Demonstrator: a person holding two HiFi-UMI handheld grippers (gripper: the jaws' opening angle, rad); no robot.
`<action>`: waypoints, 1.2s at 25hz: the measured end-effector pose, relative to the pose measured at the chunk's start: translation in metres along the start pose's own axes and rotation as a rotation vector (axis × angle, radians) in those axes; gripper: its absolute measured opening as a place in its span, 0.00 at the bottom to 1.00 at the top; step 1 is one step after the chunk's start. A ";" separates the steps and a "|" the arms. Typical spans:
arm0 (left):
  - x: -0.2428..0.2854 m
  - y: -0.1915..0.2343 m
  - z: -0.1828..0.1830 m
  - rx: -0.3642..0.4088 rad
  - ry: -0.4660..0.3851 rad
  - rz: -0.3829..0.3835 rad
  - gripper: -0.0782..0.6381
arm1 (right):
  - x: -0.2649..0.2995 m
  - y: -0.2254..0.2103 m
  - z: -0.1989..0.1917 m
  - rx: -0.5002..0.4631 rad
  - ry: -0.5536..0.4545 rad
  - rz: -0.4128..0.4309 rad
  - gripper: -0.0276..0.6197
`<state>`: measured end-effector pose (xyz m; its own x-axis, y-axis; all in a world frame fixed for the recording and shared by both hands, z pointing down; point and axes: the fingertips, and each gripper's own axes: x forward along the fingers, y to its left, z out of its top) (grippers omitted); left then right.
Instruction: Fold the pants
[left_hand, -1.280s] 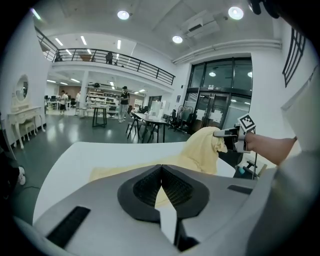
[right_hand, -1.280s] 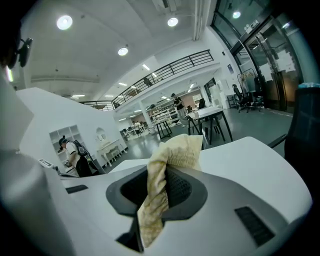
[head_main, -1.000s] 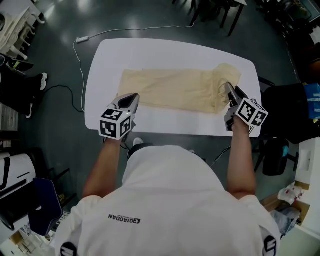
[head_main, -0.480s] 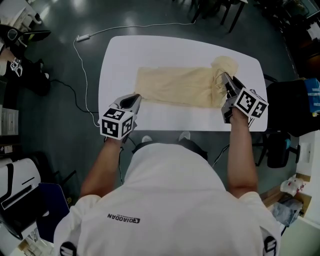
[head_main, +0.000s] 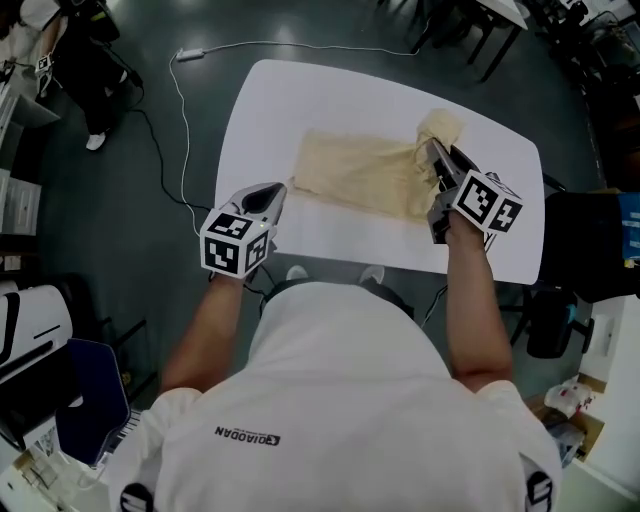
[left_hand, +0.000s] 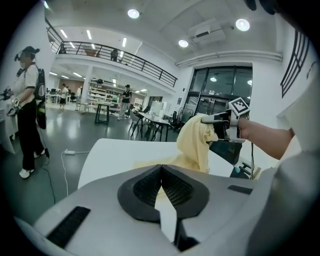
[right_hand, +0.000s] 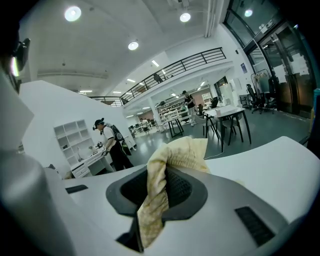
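Observation:
Pale yellow pants (head_main: 355, 175) lie lengthwise across the white table (head_main: 300, 95). My right gripper (head_main: 432, 150) is shut on their right end, which is lifted off the table and bunches up above the jaws (head_main: 440, 128). In the right gripper view the cloth (right_hand: 155, 200) hangs between the pads (right_hand: 177, 187). The left gripper view shows that lifted end (left_hand: 197, 137) hanging from the right gripper (left_hand: 222, 119). My left gripper (head_main: 280, 190) hovers at the pants' near left corner, jaws (left_hand: 161, 167) shut; I see no cloth held in them.
A white cable (head_main: 200, 90) runs over the dark floor left of the table. A person (left_hand: 27, 100) stands at the far left. Chairs and tables (head_main: 470, 25) stand beyond the table's far side. A dark chair (head_main: 585, 235) is at the right.
My right gripper has carried the pants' right end leftward and slightly up, so the flat stretch is shorter. My left gripper has shifted along the table's near left edge.

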<state>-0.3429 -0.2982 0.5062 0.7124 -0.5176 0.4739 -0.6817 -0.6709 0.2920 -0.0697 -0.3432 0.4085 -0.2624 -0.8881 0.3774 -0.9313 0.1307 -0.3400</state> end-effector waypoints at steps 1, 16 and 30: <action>-0.002 0.004 -0.001 -0.006 -0.002 0.006 0.15 | 0.007 0.007 -0.002 -0.003 0.006 0.008 0.17; -0.029 0.046 -0.022 -0.079 0.001 0.079 0.15 | 0.136 0.077 -0.130 -0.139 0.354 0.046 0.18; -0.039 0.062 -0.049 -0.130 0.029 0.118 0.15 | 0.186 0.122 -0.201 -0.186 0.568 0.194 0.36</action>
<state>-0.4215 -0.2937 0.5460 0.6226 -0.5716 0.5344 -0.7772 -0.5311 0.3374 -0.2830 -0.4035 0.6100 -0.4765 -0.4744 0.7402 -0.8684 0.3855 -0.3119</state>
